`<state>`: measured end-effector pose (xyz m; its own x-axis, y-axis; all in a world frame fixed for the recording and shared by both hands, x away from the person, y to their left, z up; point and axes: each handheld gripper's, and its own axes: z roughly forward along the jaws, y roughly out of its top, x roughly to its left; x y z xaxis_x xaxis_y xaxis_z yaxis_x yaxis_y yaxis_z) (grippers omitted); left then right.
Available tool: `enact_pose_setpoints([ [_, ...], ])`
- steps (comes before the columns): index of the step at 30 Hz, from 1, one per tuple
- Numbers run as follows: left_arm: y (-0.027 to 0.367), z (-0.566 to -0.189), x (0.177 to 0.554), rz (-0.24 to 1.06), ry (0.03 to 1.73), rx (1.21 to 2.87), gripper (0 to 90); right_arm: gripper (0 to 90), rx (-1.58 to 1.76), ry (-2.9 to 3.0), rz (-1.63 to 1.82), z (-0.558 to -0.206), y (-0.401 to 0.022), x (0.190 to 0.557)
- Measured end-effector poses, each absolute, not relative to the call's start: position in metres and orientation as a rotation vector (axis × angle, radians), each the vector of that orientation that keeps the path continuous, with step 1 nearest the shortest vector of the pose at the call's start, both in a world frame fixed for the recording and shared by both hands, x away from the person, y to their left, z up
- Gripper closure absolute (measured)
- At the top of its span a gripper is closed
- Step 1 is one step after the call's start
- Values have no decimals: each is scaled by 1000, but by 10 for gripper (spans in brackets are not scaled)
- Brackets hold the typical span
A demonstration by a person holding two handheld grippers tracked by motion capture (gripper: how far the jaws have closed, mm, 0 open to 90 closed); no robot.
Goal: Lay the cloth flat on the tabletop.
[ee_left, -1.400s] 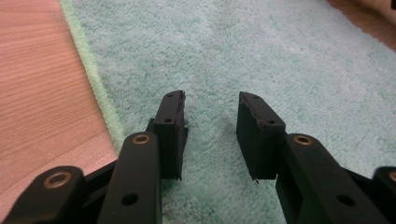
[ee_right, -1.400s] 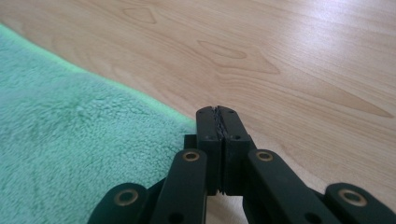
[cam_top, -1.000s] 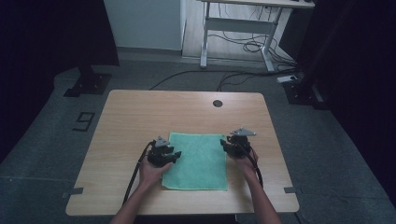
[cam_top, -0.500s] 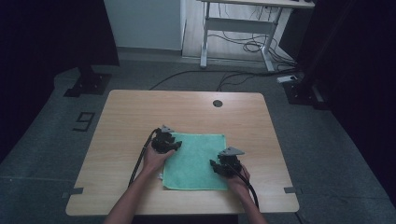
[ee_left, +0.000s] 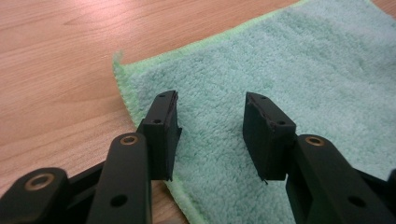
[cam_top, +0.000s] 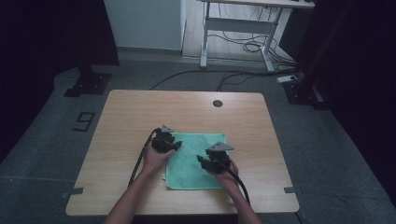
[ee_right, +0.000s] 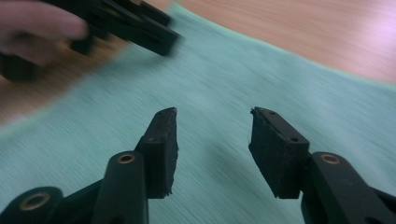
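Note:
A light green towel (cam_top: 194,170) lies flat on the wooden table (cam_top: 196,109), near its front edge. My left gripper (cam_top: 177,145) hovers over the towel's far left corner, jaws open; in the left gripper view the left gripper (ee_left: 212,100) has only the towel (ee_left: 289,70) under its gap. My right gripper (cam_top: 201,160) is over the towel's middle and points left. Its jaws have just been opening, and the right gripper (ee_right: 215,114) stands open above the blurred towel (ee_right: 252,70) with nothing between the pads. The left gripper (ee_right: 135,23) shows at the upper left there.
A small dark round hole (cam_top: 217,103) sits in the tabletop at the far side. Bare wood surrounds the towel (ee_left: 60,56). Beyond the table are a desk frame (cam_top: 233,32) and floor cables (cam_top: 243,46).
My right gripper has moved from the towel's far right corner toward me and left, over the towel's middle. My left gripper shifted slightly away from me, to the far left corner.

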<state>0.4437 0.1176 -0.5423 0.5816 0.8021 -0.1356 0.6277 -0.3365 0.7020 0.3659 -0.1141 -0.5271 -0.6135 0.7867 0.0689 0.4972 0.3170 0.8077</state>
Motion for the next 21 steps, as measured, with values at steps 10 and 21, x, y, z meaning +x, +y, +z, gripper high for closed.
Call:
enact_pose_setpoints([
  [10, 122, -544, 444, 280, 1133, 2050, 569, 434, 1022, 2380, 1106, -551, -40, 368],
  [21, 119, -544, 442, 300, 1152, 2048, 571, 400, 839, 2483, 1167, -552, -24, 304],
])
